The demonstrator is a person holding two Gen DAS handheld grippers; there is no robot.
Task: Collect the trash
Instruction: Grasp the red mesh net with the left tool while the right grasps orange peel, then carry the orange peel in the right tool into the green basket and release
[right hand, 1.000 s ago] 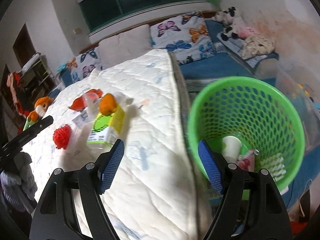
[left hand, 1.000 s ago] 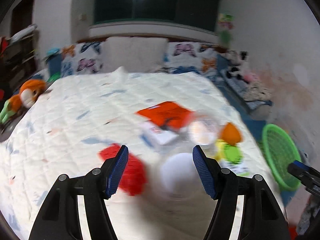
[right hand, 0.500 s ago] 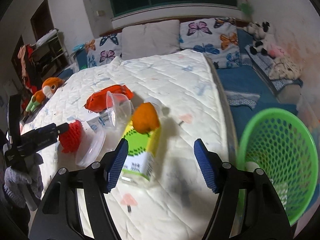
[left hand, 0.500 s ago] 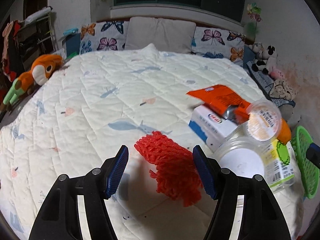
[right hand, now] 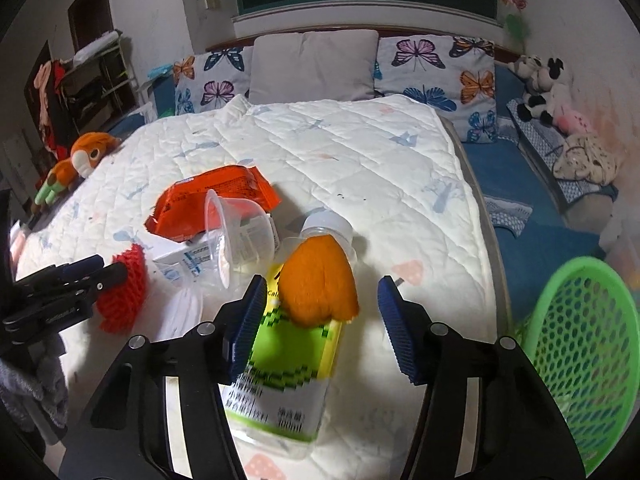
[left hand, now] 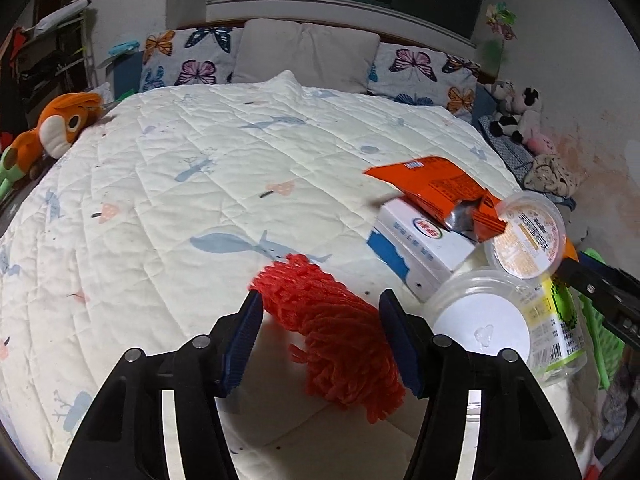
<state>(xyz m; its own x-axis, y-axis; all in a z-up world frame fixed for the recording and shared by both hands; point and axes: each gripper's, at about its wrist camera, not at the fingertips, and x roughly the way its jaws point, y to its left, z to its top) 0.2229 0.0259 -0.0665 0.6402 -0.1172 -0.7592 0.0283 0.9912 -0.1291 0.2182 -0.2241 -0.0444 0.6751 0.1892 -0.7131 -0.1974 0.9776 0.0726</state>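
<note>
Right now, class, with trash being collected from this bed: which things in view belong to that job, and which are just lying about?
Belongs to the job:
- red foam net, between the closing left gripper
- orange peel on the plastic bottle, between the closing right gripper
- orange wrapper
- white carton
- clear cup
- green basket

Just lying about:
- orange plush toy
- butterfly pillows
- stuffed animals

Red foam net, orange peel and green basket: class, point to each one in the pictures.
Red foam net [left hand: 336,320]: left wrist view, middle of its mesh.
Orange peel [right hand: 318,284]: right wrist view, centre of its skin.
Green basket [right hand: 576,320]: right wrist view, its perforated wall.
</note>
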